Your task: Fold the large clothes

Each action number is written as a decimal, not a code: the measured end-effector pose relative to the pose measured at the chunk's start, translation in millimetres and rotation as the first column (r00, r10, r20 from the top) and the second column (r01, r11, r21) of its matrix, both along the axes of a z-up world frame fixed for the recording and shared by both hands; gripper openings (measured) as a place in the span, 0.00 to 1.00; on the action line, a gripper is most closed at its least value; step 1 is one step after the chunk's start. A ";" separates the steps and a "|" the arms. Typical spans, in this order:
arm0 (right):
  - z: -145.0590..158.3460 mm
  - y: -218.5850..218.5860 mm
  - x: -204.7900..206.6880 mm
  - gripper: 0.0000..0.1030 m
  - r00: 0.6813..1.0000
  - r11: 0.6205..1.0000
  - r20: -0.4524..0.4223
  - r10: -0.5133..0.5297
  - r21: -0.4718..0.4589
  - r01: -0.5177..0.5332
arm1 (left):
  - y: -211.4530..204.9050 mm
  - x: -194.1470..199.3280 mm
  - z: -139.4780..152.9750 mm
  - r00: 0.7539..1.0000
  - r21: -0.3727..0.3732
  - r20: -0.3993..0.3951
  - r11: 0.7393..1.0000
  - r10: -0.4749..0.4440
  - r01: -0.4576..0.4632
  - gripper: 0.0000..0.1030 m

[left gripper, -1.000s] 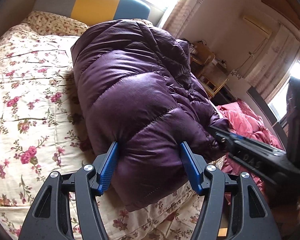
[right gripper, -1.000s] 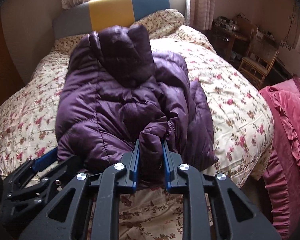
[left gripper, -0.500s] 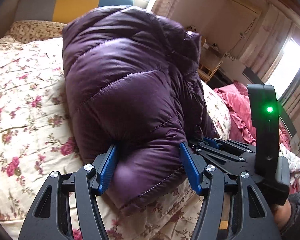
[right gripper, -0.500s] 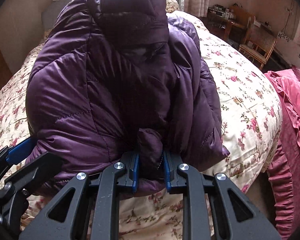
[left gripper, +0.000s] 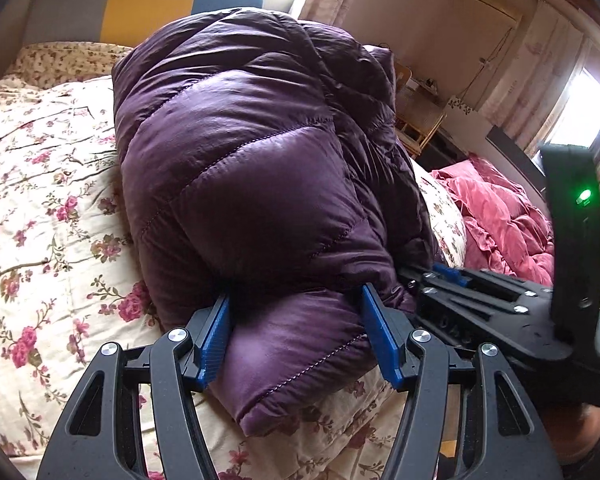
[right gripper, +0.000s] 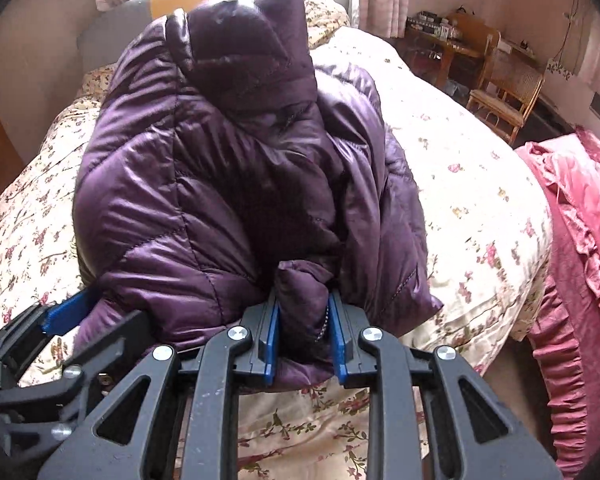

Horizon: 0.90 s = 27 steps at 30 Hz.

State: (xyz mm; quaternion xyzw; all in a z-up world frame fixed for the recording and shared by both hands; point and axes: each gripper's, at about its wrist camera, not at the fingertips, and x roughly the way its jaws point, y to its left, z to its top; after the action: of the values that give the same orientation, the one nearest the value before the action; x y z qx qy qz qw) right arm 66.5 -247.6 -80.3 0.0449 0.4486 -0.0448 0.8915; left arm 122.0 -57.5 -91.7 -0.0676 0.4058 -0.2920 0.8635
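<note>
A purple puffer jacket [left gripper: 240, 160] lies bunched in a thick roll on the flowered quilt [left gripper: 40, 200], its hood [right gripper: 244, 40] toward the headboard. My left gripper [left gripper: 294, 298] is shut on the roll's near end, its blue pads pressing a wide fold. Just to its right, my right gripper [right gripper: 303, 300] holds a narrower fold of the jacket [right gripper: 204, 184]. Its jaws are opening, with the fold and a zipper pull still between the pads. Each gripper shows in the other's view: the right gripper [left gripper: 440, 276] beside the jacket, and the left gripper's fingers [right gripper: 64, 314] at the lower left.
The bed's grey, yellow and blue headboard [left gripper: 148, 4] stands behind the jacket. A red ruffled blanket [right gripper: 580, 240] lies off the bed's right side. A wicker chair [right gripper: 508, 88] and a cluttered wooden table [right gripper: 452, 44] stand by the far wall. The quilt's near edge [right gripper: 300, 432] is just below my grippers.
Both grippers have sunk toward the quilt with the jacket's near end. The roll now bulks larger and closer in both views. The right jaws stand slightly wider apart.
</note>
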 end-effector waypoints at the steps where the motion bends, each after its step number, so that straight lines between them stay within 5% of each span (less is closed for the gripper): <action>1: 3.7 0.5 -0.3 0.22 1.000 1.000 0.005 -0.001 -0.003 0.001 | -0.4 -0.7 1.0 1.000 0.003 0.002 1.000 0.000 0.000 0.59; 11: 34.0 8.8 -10.0 0.32 0.998 1.000 0.057 0.013 -0.008 -0.012 | 4.1 -2.7 4.3 1.000 0.015 0.016 1.000 0.003 -0.003 0.59; 27: 59.2 26.9 1.5 0.33 0.993 0.999 0.115 0.020 -0.027 -0.017 | 16.5 -8.7 25.7 0.999 0.009 0.038 1.000 -0.011 0.011 0.58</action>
State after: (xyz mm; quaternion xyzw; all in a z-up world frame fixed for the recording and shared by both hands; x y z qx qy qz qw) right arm 68.0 -220.7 -21.1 0.0315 0.3959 -0.0398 0.9169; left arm 113.3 -41.0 -66.0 -0.0559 0.3909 -0.2962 0.8697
